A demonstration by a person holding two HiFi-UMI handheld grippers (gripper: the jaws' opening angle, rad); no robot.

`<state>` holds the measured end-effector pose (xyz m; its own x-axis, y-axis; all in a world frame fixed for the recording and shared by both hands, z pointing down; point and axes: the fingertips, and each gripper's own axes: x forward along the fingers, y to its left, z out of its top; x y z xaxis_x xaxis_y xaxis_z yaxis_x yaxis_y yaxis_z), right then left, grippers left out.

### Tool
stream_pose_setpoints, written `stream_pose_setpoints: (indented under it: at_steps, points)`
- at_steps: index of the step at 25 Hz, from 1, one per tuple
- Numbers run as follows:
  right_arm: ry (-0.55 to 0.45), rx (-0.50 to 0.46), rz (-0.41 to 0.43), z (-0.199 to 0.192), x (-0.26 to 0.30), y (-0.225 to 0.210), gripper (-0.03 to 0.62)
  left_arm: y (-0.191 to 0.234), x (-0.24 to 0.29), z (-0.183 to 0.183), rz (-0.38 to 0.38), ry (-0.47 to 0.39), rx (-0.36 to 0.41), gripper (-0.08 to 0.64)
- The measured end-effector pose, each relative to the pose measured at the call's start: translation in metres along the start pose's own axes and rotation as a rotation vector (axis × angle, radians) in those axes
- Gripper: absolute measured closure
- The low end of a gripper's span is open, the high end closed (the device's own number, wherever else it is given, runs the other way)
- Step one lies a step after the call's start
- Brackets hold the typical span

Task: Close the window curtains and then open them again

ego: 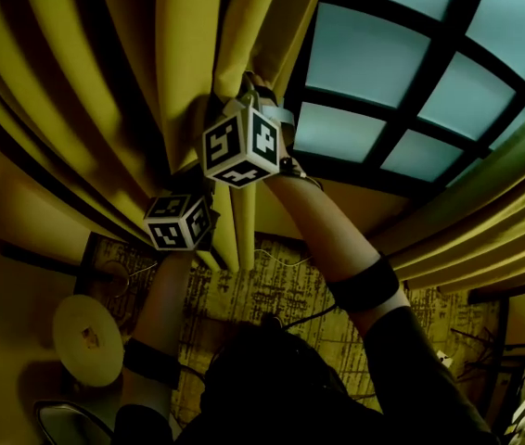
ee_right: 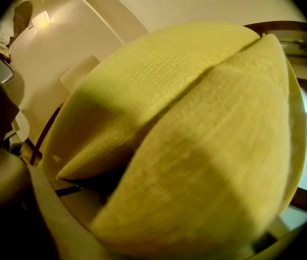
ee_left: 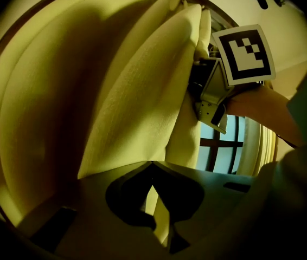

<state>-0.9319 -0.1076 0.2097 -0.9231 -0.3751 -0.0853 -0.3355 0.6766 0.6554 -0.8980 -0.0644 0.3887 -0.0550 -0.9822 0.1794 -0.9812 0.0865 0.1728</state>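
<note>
A yellow pleated curtain (ego: 151,72) hangs over the left part of the window (ego: 402,82). My left gripper (ego: 198,207) is low on the curtain's free edge. In the left gripper view its jaws (ee_left: 153,169) are shut, with a strip of curtain (ee_left: 132,91) pinched between them. My right gripper (ego: 247,89) is higher on the same edge, under its marker cube (ego: 239,145). It also shows against the fabric in the left gripper view (ee_left: 205,96). Bulging curtain folds (ee_right: 197,134) fill the right gripper view and hide its jaws.
Dark bars divide the window panes. A second yellow curtain (ego: 485,221) hangs bunched at the right. Below lie a patterned rug (ego: 272,295), a round white table (ego: 86,336) and a chair (ego: 63,425) at the lower left.
</note>
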Motion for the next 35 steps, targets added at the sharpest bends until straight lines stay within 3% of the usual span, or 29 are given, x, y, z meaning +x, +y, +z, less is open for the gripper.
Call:
stream_pose_setpoints:
  at_steps: [9, 20, 25, 35]
  points:
    - [0.004, -0.048, 0.007, -0.018, -0.011, -0.01, 0.568, -0.021, 0.015, -0.006, 0.013, 0.007, 0.047, 0.558]
    - [0.006, -0.103, -0.027, -0.011, 0.004, -0.006, 0.568, -0.002, 0.013, 0.001, -0.011, 0.013, 0.062, 0.558]
    - [0.027, -0.114, -0.039, 0.005, 0.025, 0.011, 0.568, 0.029, 0.003, 0.009, -0.041, -0.002, 0.049, 0.558]
    - [0.064, -0.157, 0.036, 0.044, 0.1, 0.097, 0.568, 0.124, -0.038, 0.02, -0.037, -0.002, 0.004, 0.558]
